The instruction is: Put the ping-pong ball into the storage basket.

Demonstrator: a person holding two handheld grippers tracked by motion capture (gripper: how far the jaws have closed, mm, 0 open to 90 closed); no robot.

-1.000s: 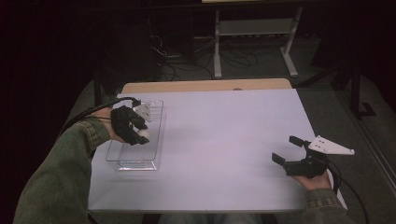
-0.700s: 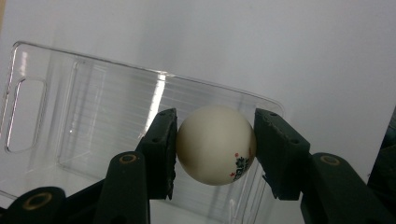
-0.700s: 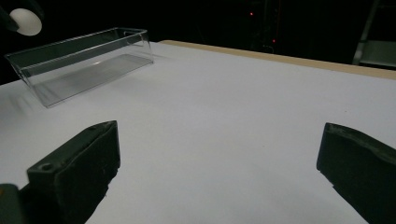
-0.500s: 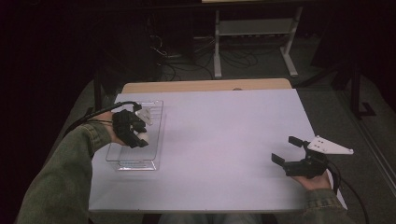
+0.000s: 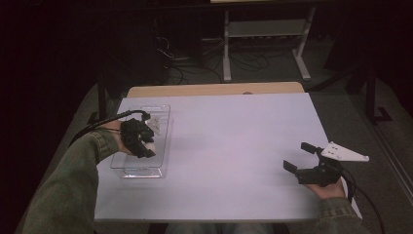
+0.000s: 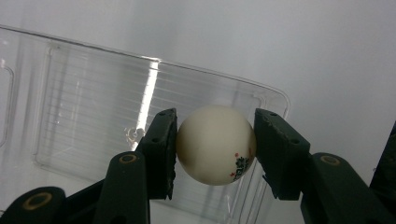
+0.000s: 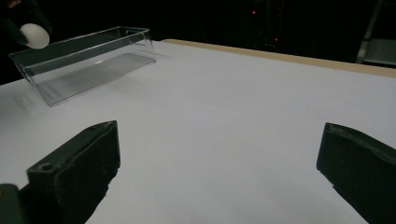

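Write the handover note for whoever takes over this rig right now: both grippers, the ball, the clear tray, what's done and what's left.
Left gripper: shut on the white ball, held above the clear plastic tray at the table's left side.
Right gripper: open, holding nothing, hovering low over the white table near its right front corner.
Tray: no other item visible inside from the left gripper view.
Done: ball gripped and brought over the tray.
Left, probably: lower the ball into the tray, open the jaws gently so it doesn't roll or bounce out, then withdraw.
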